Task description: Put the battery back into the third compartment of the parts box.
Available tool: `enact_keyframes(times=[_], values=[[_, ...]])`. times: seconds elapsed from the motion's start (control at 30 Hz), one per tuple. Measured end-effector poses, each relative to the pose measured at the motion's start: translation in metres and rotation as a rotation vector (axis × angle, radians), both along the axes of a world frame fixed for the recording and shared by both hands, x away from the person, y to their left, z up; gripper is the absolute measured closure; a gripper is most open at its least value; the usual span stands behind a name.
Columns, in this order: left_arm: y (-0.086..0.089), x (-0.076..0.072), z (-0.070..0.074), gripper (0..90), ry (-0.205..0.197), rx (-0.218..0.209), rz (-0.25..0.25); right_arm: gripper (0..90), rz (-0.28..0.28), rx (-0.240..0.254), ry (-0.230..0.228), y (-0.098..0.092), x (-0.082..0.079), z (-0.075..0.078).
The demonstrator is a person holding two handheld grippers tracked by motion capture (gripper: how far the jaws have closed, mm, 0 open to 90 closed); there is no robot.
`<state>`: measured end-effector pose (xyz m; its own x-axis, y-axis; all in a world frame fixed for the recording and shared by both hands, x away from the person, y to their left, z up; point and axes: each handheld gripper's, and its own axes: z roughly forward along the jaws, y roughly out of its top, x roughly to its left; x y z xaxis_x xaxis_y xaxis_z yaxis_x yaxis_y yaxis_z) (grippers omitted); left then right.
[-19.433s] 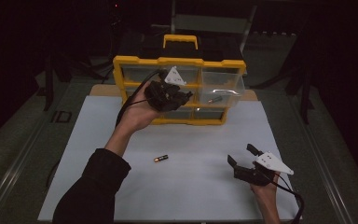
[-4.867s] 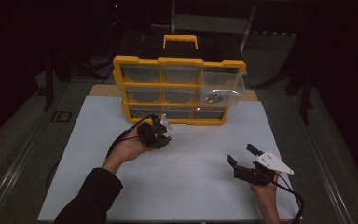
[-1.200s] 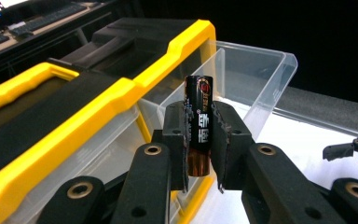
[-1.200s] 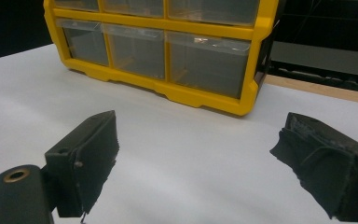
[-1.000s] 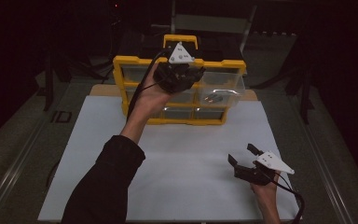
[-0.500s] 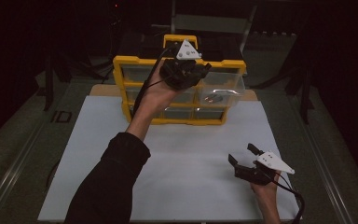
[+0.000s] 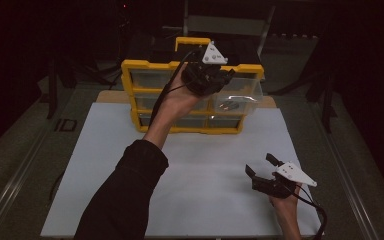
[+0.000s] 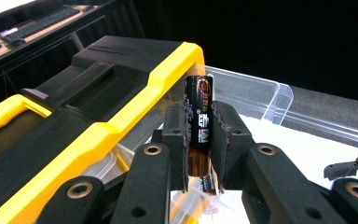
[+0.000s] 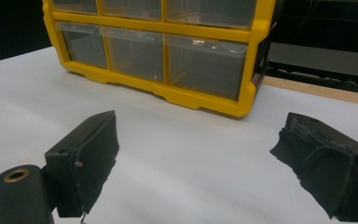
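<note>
While the white counter (image 7: pixel 200 165) lay bare across most of its surface, the yellow drawer cabinet (image 7: pixel 145 70) stood at its far edge, its black top and yellow carrying handle (image 7: pixel 192 42) facing up. Its front was divided into rows of clear drawers, and one clear drawer (image 8: pixel 256 100) on the upper right stood pulled out toward the person. In the right gripper view, the lower drawers of the cabinet (image 9: pixel 168 95) sat flush in their yellow frame.

The person's left arm, in a dark sleeve (image 7: pixel 125 195), reached up from the near edge of the counter and held the left gripper (image 7: pixel 219 80) raised against the upper right of the cabinet front, level with the pulled-out drawer. Its jaws were closed down narrow on a battery (image 8: pixel 200 126), which stood upright between the two pads, its top end rising clear above them and its lower end showing beneath. The battery, dark with orange and pale print, hung above the open drawer, just beside the yellow edge of the cabinet top.

Well apart from all this, the right gripper (image 7: pixel 262 167) rested low near the front right corner of the counter. Its jaws (image 9: pixel 205 154) stood wide apart, with nothing between them but bare white surface.
</note>
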<state>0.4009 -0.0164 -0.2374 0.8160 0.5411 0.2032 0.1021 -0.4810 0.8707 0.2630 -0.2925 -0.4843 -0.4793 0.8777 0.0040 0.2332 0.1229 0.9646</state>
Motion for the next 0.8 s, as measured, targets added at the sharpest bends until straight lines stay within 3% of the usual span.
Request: enact_keyframes(times=[0.57,0.63,0.67,0.7,0.73,0.77,0.8], values=[[-0.014,0.01,-0.007,75.2,0.043,0.065,0.041,11.3,0.002,0.001,0.0,0.0,0.0,0.0],[-0.012,0.012,-0.007,63.5,0.067,0.049,0.048,11.2,0.002,-0.001,-0.001,0.0,0.0,0.0],[-0.011,0.013,-0.006,48.2,0.08,0.046,0.05,11.2,0.002,-0.001,-0.001,0.0,0.0,0.0],[-0.01,0.013,-0.006,48.2,0.081,0.047,0.057,11.2,0.002,-0.001,-0.001,0.0,0.0,0.0],[-0.009,0.013,-0.006,37.4,0.089,0.04,0.062,11.2,0.001,-0.001,-0.001,0.0,0.0,0.0],[-0.008,0.013,-0.006,37.4,0.093,0.033,0.067,11.2,0.001,-0.001,-0.001,0.0,0.0,0.0],[-0.006,0.012,-0.006,28.7,0.093,0.028,0.07,11.2,0.002,-0.001,0.0,0.0,0.0,0.0]])
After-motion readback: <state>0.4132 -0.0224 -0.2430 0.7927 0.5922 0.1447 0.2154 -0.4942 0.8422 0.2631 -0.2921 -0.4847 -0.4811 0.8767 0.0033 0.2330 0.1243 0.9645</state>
